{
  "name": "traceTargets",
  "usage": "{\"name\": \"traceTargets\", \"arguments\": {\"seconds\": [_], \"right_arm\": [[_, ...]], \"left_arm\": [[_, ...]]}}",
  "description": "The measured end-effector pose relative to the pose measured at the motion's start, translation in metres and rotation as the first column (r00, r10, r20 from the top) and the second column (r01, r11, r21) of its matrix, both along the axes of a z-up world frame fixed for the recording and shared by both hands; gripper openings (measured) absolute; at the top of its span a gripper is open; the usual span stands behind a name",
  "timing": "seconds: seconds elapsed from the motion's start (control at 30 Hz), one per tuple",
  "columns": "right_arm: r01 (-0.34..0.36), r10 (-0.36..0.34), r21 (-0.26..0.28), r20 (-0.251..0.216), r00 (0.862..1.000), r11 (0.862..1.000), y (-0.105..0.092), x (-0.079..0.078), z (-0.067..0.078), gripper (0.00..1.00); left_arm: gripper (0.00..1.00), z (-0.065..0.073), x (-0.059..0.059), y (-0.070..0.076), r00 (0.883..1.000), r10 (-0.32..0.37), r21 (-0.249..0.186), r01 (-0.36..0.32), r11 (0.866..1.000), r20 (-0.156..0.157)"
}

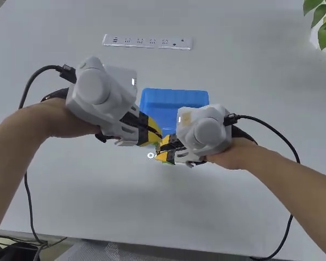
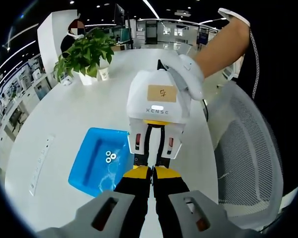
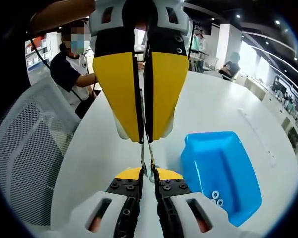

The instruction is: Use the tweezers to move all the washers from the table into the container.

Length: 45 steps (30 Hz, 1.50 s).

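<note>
L gripper (image 2: 151, 172) is clamped tight on the tweezers (image 3: 142, 158). Their tines run across to the R gripper (image 3: 149, 174), whose jaws are set narrow w/ the tine ends btw them, apparently pinched. One washer (image 1: 150, 155) lies on the table (image 1: 98, 206), just beside the meeting jaw tips and in front of the container (image 1: 174, 100); a few washers (image 2: 110, 157) are already inside. Risks, as judged: w/ both grippers on one thin tool, an uneven pull could twist the tines. If one side is let go before the other is firm, the tweezers could be dropped and the washer flicked away. The washer is flat and small, so it may be pushed along instead of lifted. Room: to the L, wide bare table is available. The power strip (image 1: 146, 42) is well apart at the back. The container's near wall sits just behind the tips, so forward travel is tight. To the R the table is open, w/ the plant (image 1: 323, 22) far off. The near table edge lies under the forearms, and a washer knocked that way could be lost.
</note>
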State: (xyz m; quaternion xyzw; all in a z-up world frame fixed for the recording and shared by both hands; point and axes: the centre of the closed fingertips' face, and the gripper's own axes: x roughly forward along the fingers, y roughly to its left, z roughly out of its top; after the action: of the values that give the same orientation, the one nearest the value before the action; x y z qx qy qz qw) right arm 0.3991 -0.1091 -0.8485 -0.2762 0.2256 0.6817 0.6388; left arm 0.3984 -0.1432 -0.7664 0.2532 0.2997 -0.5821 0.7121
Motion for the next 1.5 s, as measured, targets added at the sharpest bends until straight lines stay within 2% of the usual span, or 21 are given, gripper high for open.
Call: {"name": "traceTargets", "arguments": {"seconds": [0.8, 1.07, 1.5], "right_arm": [[-0.002, 0.002, -0.003, -0.038, 0.999, 1.000, 0.003, 0.007, -0.023, 0.11], [0.000, 0.000, 0.004, -0.053, 0.999, 1.000, 0.005, 0.007, -0.024, 0.12], [-0.015, 0.014, -0.007, -0.042, 0.999, 1.000, 0.003, 0.003, -0.023, 0.12]], "left_arm": [[0.05, -0.022, 0.009, 0.005, 0.999, 0.003, 0.003, -0.003, 1.000, -0.033], [0.05, -0.024, 0.011, 0.006, 0.999, 0.007, -0.002, -0.007, 1.000, -0.044], [0.05, -0.023, 0.008, 0.004, 0.999, 0.001, -0.002, -0.001, 1.000, -0.053]]}}
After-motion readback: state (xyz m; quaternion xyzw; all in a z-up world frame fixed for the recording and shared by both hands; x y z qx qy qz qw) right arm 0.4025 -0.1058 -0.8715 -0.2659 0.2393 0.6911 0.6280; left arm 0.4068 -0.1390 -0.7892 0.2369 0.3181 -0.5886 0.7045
